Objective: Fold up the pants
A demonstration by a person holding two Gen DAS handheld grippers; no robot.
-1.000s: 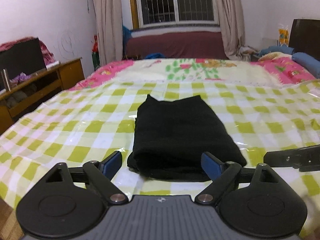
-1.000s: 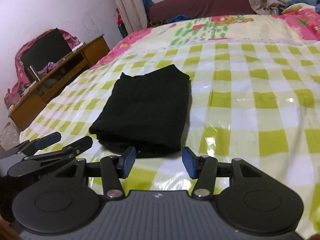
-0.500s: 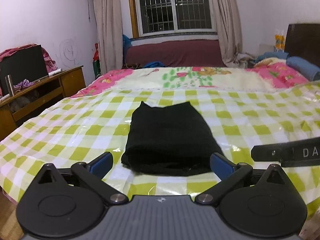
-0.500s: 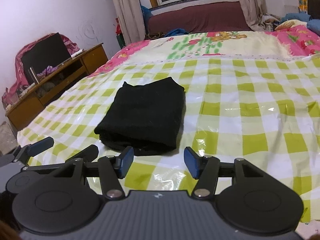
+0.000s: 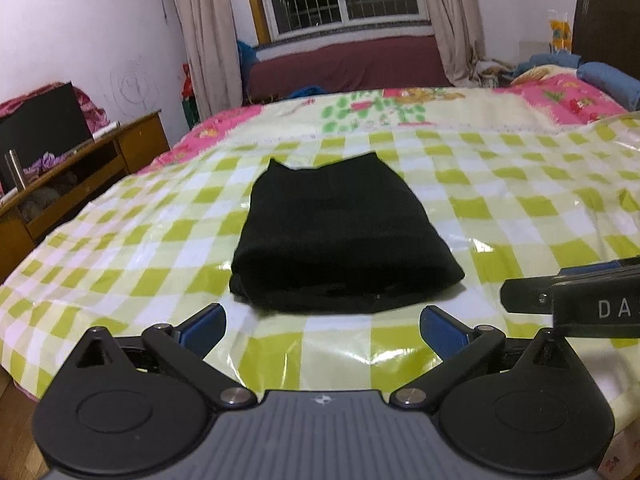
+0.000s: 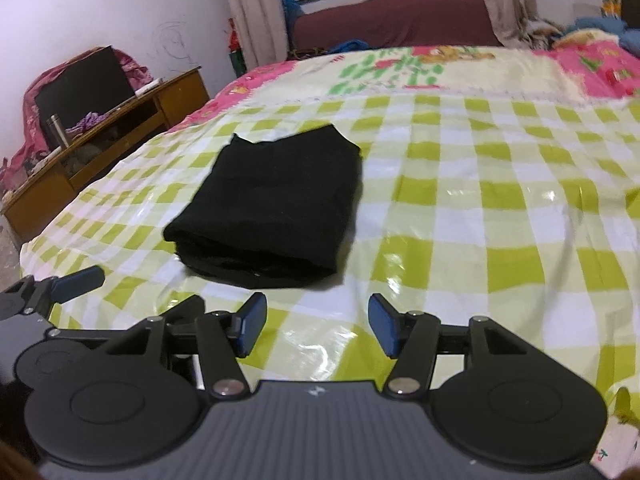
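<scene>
The black pants (image 5: 340, 236) lie folded into a compact rectangle on the green-and-white checked sheet (image 5: 520, 208) of the bed; they also show in the right wrist view (image 6: 276, 204). My left gripper (image 5: 322, 330) is open and empty, a short way in front of the fold's near edge. My right gripper (image 6: 314, 330) is open and empty, just to the right of the near edge of the pants. The right gripper's side shows at the right of the left wrist view (image 5: 572, 300). The left gripper's finger shows at the left of the right wrist view (image 6: 76, 282).
A wooden desk (image 5: 80, 168) with a black monitor (image 6: 84, 84) and a metal flask (image 6: 56, 132) stands left of the bed. A maroon bench (image 5: 352, 64) and window lie beyond the bed. Blue bedding (image 5: 608, 84) is at the far right.
Both grippers have drawn back from the folded pants toward the near bed edge. The left gripper's jaws have opened wider. The pants have not moved.
</scene>
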